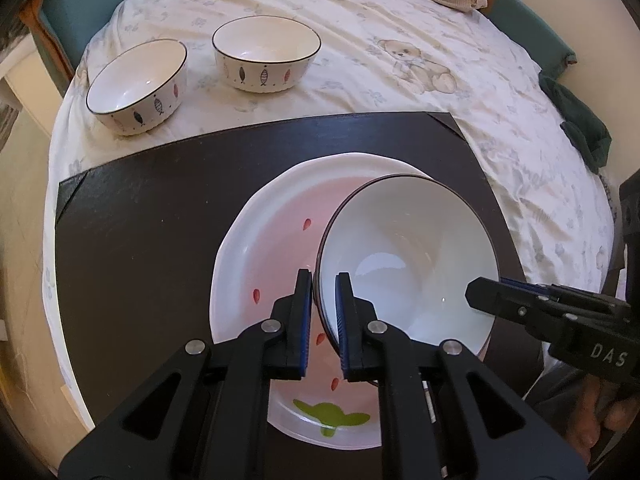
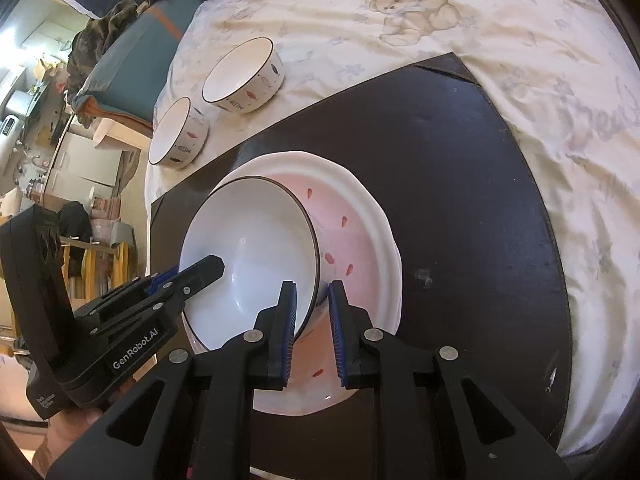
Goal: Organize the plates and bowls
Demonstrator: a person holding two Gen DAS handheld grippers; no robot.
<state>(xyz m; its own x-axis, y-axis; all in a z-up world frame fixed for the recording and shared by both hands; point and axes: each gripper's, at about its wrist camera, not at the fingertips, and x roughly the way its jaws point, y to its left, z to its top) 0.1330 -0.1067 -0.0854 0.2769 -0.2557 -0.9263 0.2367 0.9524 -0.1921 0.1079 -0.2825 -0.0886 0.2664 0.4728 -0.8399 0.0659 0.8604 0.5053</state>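
Both tongs — left (image 1: 324,280), right (image 2: 313,288) — straddle the bowl's (image 1: 408,256) rim from opposite sides, grasping it.

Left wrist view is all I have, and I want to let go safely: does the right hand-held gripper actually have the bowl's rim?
Observer: The right hand-held gripper straddles the rim of the bowl, with one finger inside and the other outside, over the pink plate. I cannot tell whether it pinches.
Operator: What is on the mat past the plate's right edge?
Observer: The dark mat shows a pale scuff close to the plate's rim.
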